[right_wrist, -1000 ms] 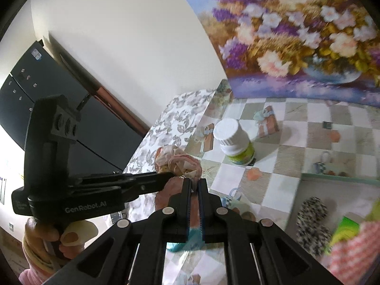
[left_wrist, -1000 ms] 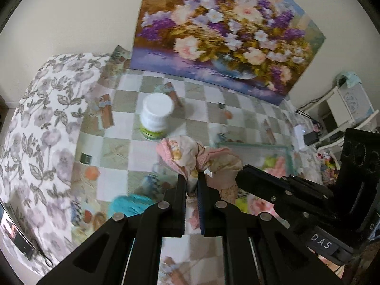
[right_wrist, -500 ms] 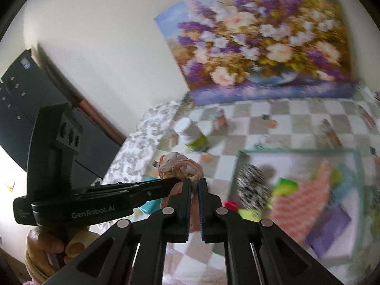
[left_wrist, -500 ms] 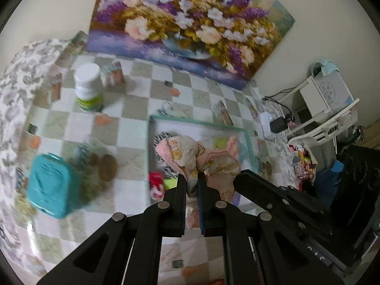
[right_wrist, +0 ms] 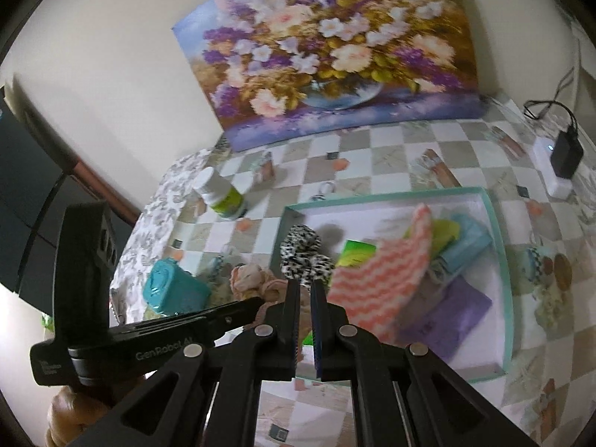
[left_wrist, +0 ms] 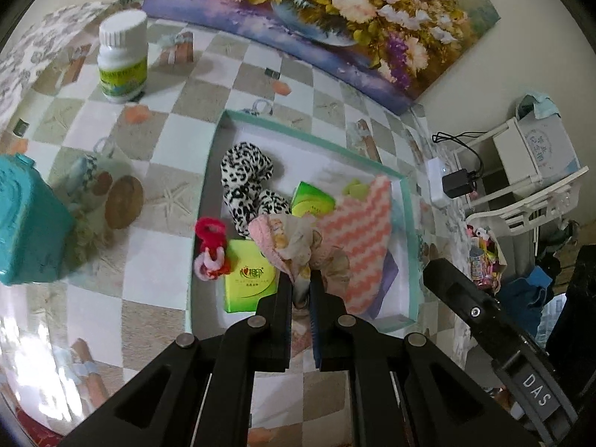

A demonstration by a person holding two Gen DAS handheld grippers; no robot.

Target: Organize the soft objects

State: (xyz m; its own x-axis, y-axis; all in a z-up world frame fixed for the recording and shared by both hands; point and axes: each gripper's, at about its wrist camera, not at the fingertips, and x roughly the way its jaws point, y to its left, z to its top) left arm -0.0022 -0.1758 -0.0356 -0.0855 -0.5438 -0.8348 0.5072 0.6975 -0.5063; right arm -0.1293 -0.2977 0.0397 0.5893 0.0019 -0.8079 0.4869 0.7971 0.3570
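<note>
Your left gripper (left_wrist: 301,283) and right gripper (right_wrist: 305,290) are matte black, each with two flat fingers (left_wrist: 277,320) on angular linkage arms pinned by silver screw heads. Beside those screws, one body reads "DAS" in white, the other "GenRobot.AI".

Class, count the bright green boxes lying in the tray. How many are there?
2. One green box lies at the tray's near-left, beside the red hair ties; another sits mid-tray behind the held cloth. More may be hidden under cloths.
</note>
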